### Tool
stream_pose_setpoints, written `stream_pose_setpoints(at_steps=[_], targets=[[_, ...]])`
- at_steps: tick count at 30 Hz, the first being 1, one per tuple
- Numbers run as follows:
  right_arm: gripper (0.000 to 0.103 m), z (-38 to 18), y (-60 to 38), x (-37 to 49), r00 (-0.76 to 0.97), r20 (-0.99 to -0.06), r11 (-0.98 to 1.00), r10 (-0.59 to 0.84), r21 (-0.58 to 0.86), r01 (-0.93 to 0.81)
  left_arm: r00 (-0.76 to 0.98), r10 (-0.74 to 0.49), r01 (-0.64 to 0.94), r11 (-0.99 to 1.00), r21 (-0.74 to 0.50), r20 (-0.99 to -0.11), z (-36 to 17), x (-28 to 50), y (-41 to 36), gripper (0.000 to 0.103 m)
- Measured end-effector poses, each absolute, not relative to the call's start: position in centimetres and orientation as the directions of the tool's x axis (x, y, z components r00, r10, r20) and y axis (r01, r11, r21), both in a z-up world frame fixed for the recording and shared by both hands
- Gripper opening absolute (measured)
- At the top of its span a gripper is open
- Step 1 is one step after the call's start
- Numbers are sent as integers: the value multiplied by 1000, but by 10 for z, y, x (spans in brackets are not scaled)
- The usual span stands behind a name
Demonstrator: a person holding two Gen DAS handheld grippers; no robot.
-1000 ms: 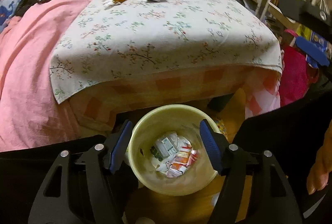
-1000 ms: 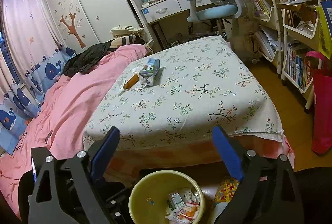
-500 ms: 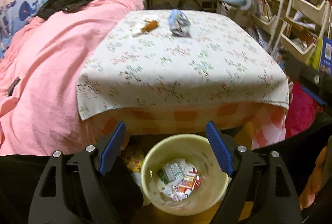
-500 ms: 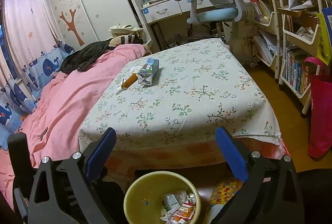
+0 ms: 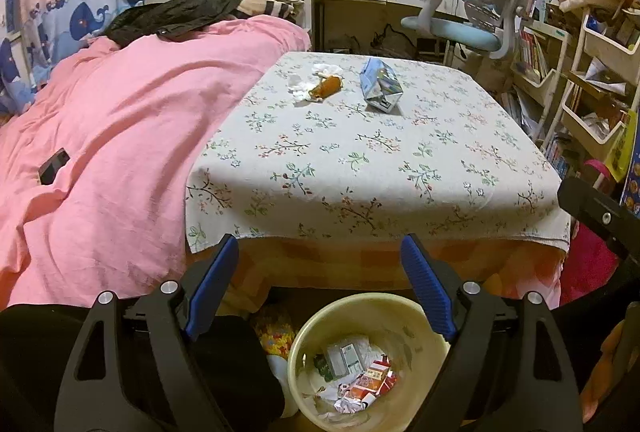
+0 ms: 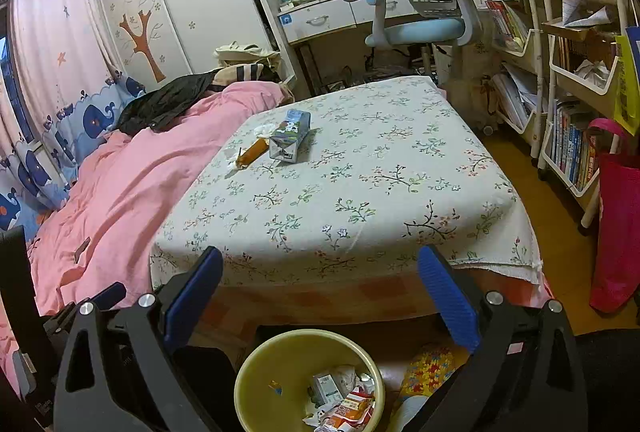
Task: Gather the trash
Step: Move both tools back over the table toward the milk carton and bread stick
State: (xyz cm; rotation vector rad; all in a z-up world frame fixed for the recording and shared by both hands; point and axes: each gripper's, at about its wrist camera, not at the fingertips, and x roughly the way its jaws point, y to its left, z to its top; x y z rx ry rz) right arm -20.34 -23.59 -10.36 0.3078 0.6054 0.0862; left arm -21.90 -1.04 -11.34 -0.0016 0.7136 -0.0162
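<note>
A crushed blue-and-white drink carton [image 5: 379, 88] [image 6: 291, 136] lies on the far part of the floral-clothed table [image 5: 360, 168] [image 6: 360, 192]. Beside it, to its left, lies an orange wrapper with white tissue [image 5: 322, 85] [image 6: 252, 150]. A pale yellow bin [image 5: 308, 344] [image 6: 256, 364] holding several cartons and wrappers stands on the floor below the table's near edge. My left gripper [image 5: 320, 252] is open and empty above the bin. My right gripper [image 6: 320, 264] is open and empty, also at the near edge.
A bed with a pink duvet [image 5: 112, 136] [image 6: 120, 192] borders the table's left side. A blue desk chair [image 5: 472, 16] [image 6: 420, 8] stands behind the table. White shelves with books [image 6: 572, 84] and a pink bag [image 6: 616, 224] line the right.
The left gripper has risen and tilted up from over the bin, so the table's trash now sits nearer mid-view. The right gripper has lifted slightly. Both stay open and empty.
</note>
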Motion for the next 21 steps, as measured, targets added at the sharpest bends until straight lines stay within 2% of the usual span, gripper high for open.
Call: stream_pose_setpoints(at_steps=[21], targets=[[95, -103, -232, -202, 820, -547, 953, 168, 303, 8, 793, 9, -17, 1000, -7, -609, -106, -223, -4, 80]])
